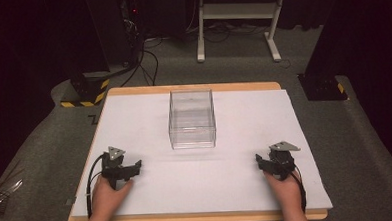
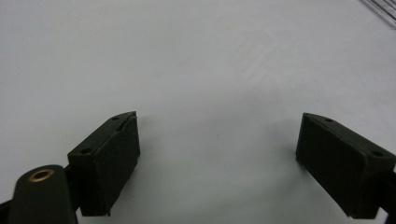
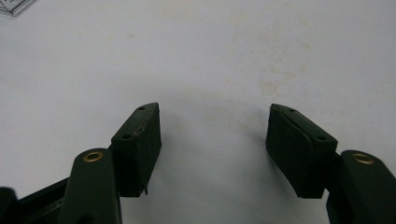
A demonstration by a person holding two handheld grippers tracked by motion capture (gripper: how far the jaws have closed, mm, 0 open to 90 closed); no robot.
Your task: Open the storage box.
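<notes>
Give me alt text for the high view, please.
A clear, empty plastic box stands mid-table on a white sheet. Nearer the camera, two hands rest apart, each holding a black two-finger gripper: the left gripper and right gripper, both open and empty.

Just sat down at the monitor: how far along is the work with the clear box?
Nothing looks done yet. The clear box stands alone mid-table, untouched. The left hand-held gripper and right hand-held gripper rest near the table's front edge, jaws open, nothing between them. Reaching and handling the box is all still ahead.
</notes>
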